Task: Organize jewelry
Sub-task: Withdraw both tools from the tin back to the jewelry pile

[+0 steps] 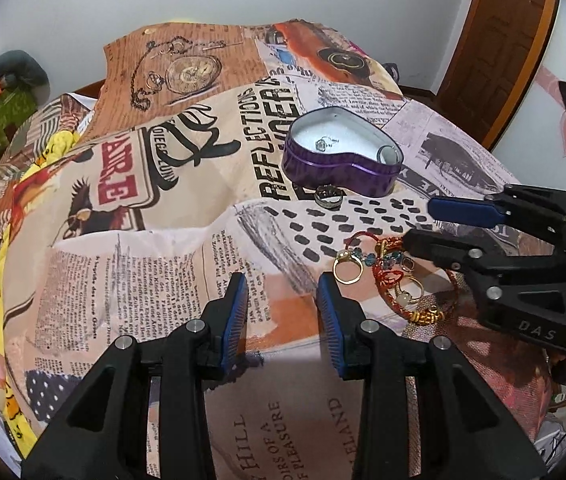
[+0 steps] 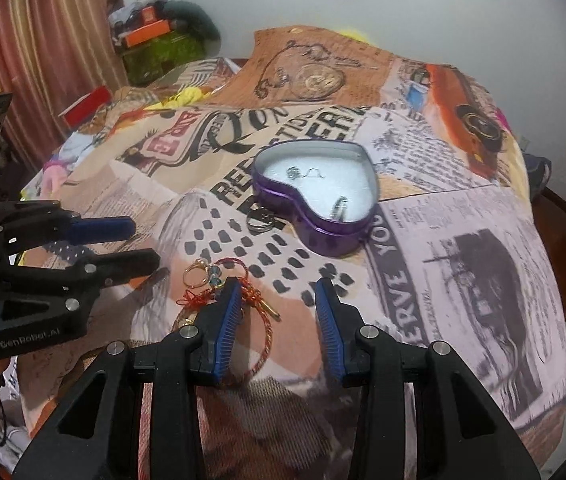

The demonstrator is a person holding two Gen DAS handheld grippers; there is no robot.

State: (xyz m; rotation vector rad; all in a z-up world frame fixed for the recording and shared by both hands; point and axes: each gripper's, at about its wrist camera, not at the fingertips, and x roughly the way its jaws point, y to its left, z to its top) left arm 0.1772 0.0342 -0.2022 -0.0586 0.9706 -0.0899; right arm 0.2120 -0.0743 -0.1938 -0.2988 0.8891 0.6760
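I am holding my left gripper [image 1: 283, 292] partly open, gripping nothing, just beside the jewelry pile [image 1: 387, 272]. My right gripper [image 2: 279, 300] is likewise gaping empty over that pile, near the heart-shaped tin [image 2: 319, 232].

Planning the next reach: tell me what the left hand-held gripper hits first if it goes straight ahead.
Probably just the printed bedspread: the left hand-held gripper points at bare cloth, with the gold ring slightly right of its line. Depth is uncertain.

One purple heart-shaped tin [image 1: 339, 168], lid off. Two small silver pieces inside tin: pendant [image 1: 323, 145], ring [image 2: 339, 207]. One dark ring [image 1: 329, 197] on cloth beside tin. Gold rings in loose pile: at least three, one [image 1: 346, 269] apart from tangle. Red cord bracelets [image 1: 393, 284]: at least two, tangled, exact number unclear. Two grippers: left [image 1: 283, 284], right [image 2: 278, 292].
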